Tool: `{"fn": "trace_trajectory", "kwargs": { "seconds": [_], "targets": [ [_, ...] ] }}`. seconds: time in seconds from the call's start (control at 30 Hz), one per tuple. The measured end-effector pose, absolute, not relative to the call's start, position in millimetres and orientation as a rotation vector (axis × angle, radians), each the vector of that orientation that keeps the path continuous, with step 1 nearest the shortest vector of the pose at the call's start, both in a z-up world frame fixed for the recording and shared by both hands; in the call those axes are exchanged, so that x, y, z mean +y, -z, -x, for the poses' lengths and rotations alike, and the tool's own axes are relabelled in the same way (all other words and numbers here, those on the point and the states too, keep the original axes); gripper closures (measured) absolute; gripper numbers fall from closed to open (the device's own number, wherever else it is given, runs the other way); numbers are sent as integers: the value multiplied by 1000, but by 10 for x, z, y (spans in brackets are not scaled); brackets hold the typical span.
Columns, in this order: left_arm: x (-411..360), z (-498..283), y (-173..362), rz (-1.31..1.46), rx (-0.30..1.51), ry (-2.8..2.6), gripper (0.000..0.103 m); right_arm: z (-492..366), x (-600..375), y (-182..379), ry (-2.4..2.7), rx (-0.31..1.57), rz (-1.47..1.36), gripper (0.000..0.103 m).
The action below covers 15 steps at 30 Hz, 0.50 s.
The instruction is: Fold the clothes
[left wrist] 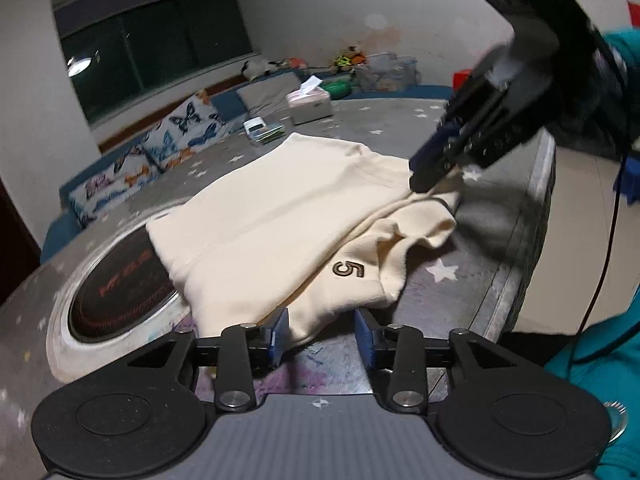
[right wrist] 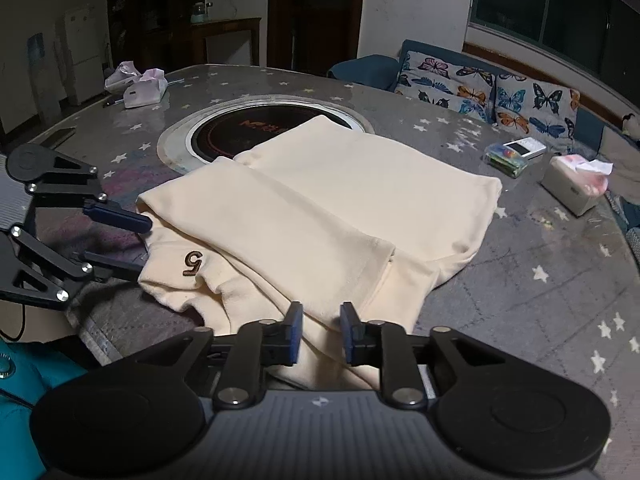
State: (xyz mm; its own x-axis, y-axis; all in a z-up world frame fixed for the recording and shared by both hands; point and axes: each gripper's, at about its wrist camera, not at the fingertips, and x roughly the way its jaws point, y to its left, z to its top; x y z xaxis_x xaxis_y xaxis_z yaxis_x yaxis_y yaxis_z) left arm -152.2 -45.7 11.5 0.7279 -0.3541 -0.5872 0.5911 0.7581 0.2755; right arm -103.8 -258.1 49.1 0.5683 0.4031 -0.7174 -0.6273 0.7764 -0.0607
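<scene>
A cream garment (left wrist: 280,216) with a dark "5" mark (left wrist: 349,269) lies partly folded on the grey star-patterned table (left wrist: 460,292). It also shows in the right wrist view (right wrist: 344,208). My left gripper (left wrist: 321,334) is open, its fingers on either side of the garment's near edge; it also shows in the right wrist view (right wrist: 132,240). My right gripper (right wrist: 322,334) is open over the garment's near corner, with cloth lying between its fingers. In the left wrist view it (left wrist: 430,172) touches the garment's far right corner.
A round inset cooktop (right wrist: 256,128) sits in the table, partly under the garment. Tissue boxes (right wrist: 576,184) (right wrist: 144,90), a small box and packet (right wrist: 514,154) lie on the table. A sofa with butterfly cushions (right wrist: 500,92) stands behind. The table edge (left wrist: 532,224) is at right.
</scene>
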Motion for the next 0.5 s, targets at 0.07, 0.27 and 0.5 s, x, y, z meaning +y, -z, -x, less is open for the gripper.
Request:
{"fn": "trace_trajectory", "kwargs": {
  "seconds": [0.07, 0.27, 0.5],
  "targets": [
    [-485, 1526, -85, -501, 515, 547, 64, 1079, -2608, -511, -614, 748, 337, 79],
    [-543, 1520, -54, -521, 480, 578, 77, 1242, -2632, -508, -630, 738, 413, 70],
    [-482, 1333, -196, -413, 482, 564, 93, 1455, -2561, -472, -690, 679, 560, 52]
  ]
}}
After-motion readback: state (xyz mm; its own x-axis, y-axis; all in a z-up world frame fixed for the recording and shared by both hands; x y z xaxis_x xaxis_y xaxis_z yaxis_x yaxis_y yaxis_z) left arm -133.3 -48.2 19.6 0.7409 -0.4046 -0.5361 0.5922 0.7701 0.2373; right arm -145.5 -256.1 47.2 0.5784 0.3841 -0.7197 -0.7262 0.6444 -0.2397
